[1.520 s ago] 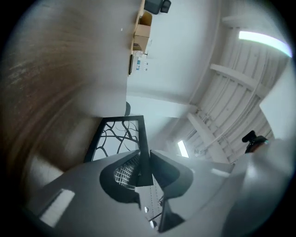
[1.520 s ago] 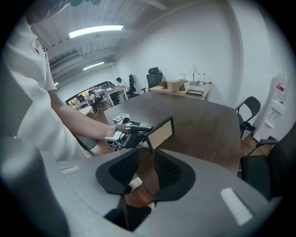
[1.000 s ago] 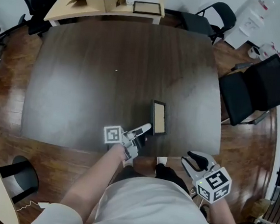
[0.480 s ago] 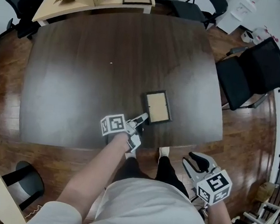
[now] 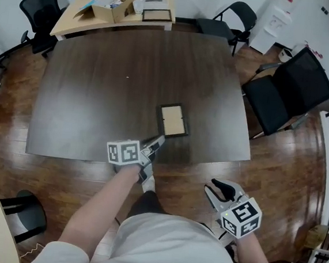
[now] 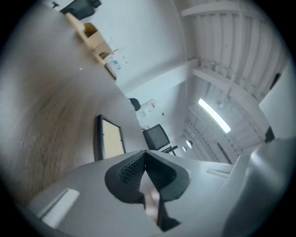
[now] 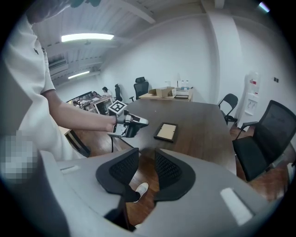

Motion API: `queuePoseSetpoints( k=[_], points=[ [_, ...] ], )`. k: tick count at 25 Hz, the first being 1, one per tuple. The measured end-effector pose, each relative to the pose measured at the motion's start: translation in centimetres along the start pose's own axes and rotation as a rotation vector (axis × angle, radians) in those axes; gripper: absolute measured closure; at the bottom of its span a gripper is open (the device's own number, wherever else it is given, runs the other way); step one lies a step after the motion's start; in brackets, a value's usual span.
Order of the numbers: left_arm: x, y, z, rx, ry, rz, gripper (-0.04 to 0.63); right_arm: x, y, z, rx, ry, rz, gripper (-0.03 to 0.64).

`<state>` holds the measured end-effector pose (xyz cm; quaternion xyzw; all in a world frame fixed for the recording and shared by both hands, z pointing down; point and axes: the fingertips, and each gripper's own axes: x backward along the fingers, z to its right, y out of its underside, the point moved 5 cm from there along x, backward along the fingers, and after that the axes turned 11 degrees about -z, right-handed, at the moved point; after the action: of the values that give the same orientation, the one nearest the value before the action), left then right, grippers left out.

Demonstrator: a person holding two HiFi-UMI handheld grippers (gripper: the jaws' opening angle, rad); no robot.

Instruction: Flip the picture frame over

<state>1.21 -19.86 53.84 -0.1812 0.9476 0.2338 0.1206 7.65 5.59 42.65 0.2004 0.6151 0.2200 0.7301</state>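
The dark-rimmed rectangular picture frame (image 5: 173, 120) lies flat, beige panel up, near the front edge of the dark wooden worktop (image 5: 93, 92), with nothing gripping it. The left hand-held gripper (image 5: 156, 142) sits just beside its near corner, clenched on nothing; the right hand-held gripper (image 5: 219, 190) hangs off the worktop, released and empty. The flip looks either done or unstarted — the faces cannot be told apart — so next comes withdrawing or prising up an edge. Counted: one frame here, two hand-held grippers, three black office chairs (image 5: 284, 87)
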Motion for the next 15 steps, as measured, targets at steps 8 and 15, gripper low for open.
queuePoseSetpoints(
  k=[8, 15],
  points=[
    [6.3, 12.9, 15.4, -0.599, -0.174, -0.040, 0.595, 3.9, 6.7, -1.5, 0.118, -0.073, 0.101, 0.506],
    [10.8, 24.7, 23.1, -0.644, -0.265, -0.018, 0.595, 7.3, 12.9, -4.5, 0.155, -0.145, 0.108, 0.506]
  ],
)
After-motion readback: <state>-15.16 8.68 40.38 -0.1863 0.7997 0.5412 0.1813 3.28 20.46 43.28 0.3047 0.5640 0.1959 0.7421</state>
